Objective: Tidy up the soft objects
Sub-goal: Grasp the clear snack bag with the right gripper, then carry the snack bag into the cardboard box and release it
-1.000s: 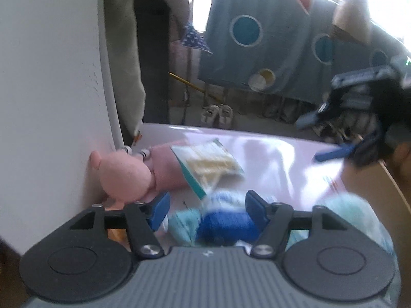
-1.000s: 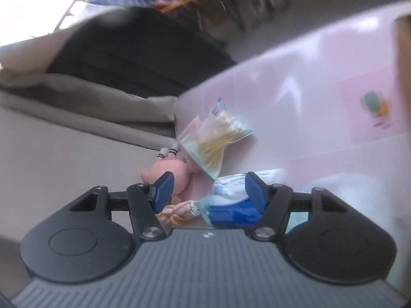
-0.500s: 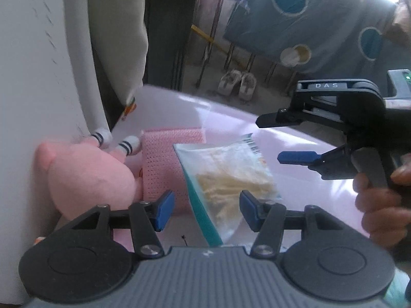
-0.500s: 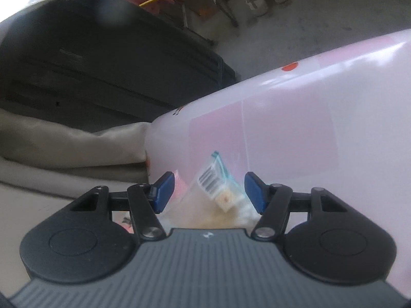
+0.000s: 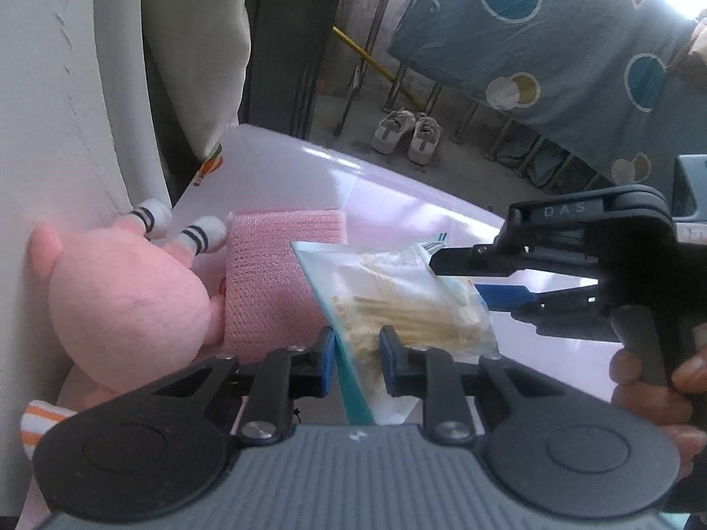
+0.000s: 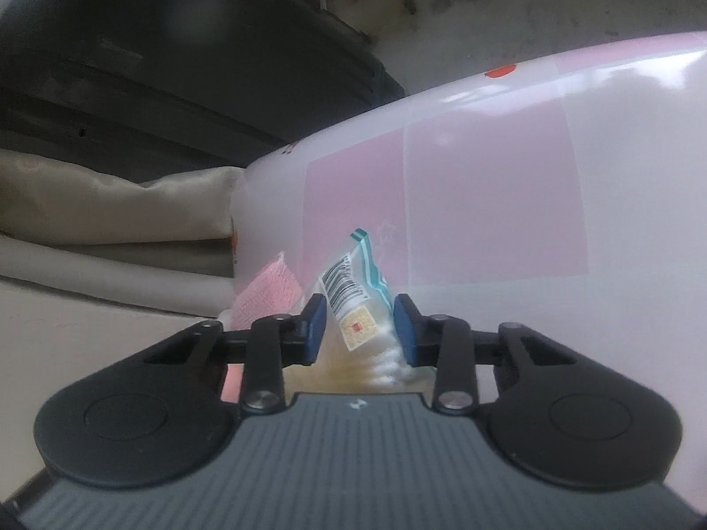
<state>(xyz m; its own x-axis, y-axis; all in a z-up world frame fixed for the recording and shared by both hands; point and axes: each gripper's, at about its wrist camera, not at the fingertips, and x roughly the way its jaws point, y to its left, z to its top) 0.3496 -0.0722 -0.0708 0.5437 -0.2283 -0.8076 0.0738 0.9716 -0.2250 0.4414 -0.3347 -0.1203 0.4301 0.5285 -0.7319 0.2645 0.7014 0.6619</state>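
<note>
Clear plastic bag (image 5: 397, 304) lies on the pink table (image 5: 397, 203) beside a pink cloth (image 5: 269, 282), both closing grippers, left (image 5: 353, 355) and right (image 6: 360, 329), pinching its ends.

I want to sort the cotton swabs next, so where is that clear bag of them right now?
The bag of cotton swabs lies on the pink table, overlapping the pink mesh cloth beside the pink plush toy. Both grippers' jaws are closing on it.
</note>
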